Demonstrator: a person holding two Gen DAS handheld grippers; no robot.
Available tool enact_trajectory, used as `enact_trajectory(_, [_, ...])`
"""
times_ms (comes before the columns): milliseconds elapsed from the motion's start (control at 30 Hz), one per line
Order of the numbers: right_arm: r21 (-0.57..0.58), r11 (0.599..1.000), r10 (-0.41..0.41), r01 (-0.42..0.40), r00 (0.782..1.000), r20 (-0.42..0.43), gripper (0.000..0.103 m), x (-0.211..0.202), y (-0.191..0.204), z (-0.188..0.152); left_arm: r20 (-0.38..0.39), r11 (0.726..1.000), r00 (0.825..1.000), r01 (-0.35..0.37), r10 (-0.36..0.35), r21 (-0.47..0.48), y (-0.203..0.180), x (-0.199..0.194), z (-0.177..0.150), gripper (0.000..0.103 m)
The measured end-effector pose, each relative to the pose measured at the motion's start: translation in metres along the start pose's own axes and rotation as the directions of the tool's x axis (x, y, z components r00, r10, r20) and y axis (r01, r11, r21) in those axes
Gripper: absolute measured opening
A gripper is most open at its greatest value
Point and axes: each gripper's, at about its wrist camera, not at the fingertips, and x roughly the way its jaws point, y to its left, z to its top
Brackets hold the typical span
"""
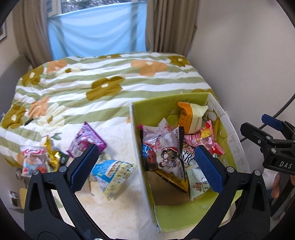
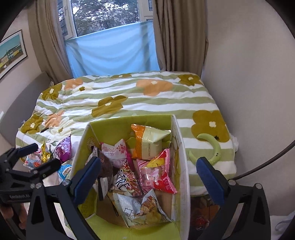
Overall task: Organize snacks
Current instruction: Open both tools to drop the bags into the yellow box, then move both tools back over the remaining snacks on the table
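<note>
The box (image 1: pixel 137 147) wall hides part of the snack packets (image 1: pixel 166 147); its near corner is cropped.

Setting: home bedroom. Evidence — bed (image 2: pixel 129 103) under a green-and-white striped quilt with flower print, pushed against a plain wall; window (image 2: pixel 105 14) behind it with beige curtains (image 2: pixel 177 35) drawn to either side and a light blue cloth (image 2: pixel 112 51) across the lower pane; framed picture (image 2: pixel 11 53) on the left wall — trees visible outside
</note>
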Motion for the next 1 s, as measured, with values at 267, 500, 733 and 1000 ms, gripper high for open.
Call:
enact_trajectory(267, [-0.060,0.993,0.103,-0.099,0.991,0.082,0.103,-0.027,0.037,-0.009,0.038,0.991,0.992,-0.114,0.117,-0.067,0.037,-0.050,-0.032,0.102])
enact_trajectory(500, [-0.101,0.985,0.153,-0.141,0.980,0.125,0.103,-0.041,0.088,-0.014,0.072,0.976,0.984,-0.151,0.164,-0.156,0.090,-0.084,-0.056,0.102])
enact_trajectory(733, [-0.114,0.976,0.201,-0.186,0.970,0.136,0.103,-0.043,0.161,-0.018,0.078,0.968,0.979,-0.172,0.188,-0.184,0.167,-0.110,-0.067,0.102])
enact_trajectory(1000, [-0.083,0.971,0.233,-0.225,0.968,0.098,0.103,-0.017,0.245,-0.021,0.022,0.949,0.976,-0.207,0.218,-0.238,0.283,-0.117,-0.088,0.102])
